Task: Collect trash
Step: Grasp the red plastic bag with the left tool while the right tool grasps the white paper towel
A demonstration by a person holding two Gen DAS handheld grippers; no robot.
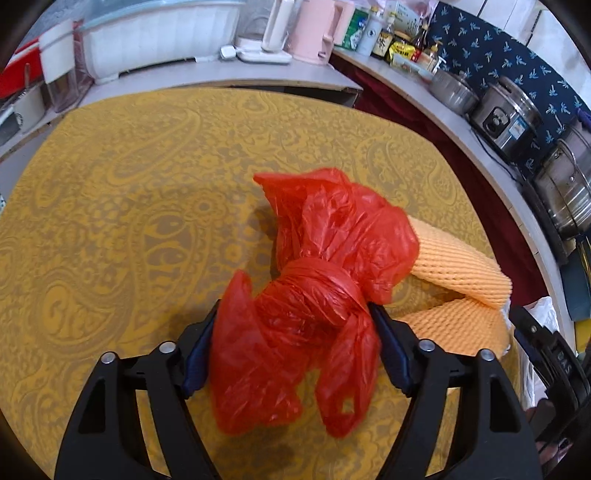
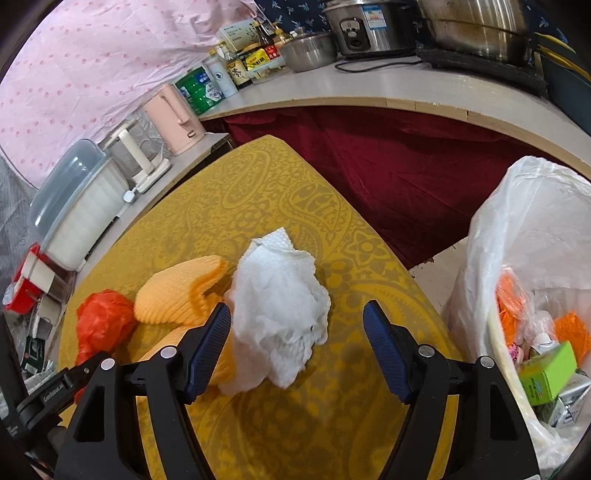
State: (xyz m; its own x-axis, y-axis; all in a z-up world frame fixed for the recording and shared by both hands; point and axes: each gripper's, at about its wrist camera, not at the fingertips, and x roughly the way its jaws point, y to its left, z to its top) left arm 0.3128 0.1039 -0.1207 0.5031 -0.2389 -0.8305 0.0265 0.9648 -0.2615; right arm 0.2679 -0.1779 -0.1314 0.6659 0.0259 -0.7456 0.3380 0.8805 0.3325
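Left jaws pinching red plastic bag [image 1: 314, 291], right jaws spread around crumpled white tissue [image 2: 280, 306]

A yellow paisley tablecloth [image 1: 129, 221] covers the table. Beyond its far edge a pale counter [image 1: 207, 75] carries a white tub with a translucent blue-grey lid [image 1: 159, 40], a pink electric kettle [image 1: 314, 29] and a white upright appliance on a flat base [image 1: 275, 33] — all standing close together. Along the curved shelf [image 2: 369, 83] to the right stand a green-and-white packet [image 2: 199, 90], several small bottles and jars [image 2: 236, 70], a steel bowl with a lid [image 2: 308, 50], a steel rice cooker [image 2: 369, 26] and a large steel pot [image 2: 476, 26]. Dark red cloth [image 2: 388, 170] hangs below the shelf. A pink dotted fabric [image 2: 92, 66] fills the upper left of the right wrist view, and navy patterned cloth [image 1: 495, 48] backs the shelf.
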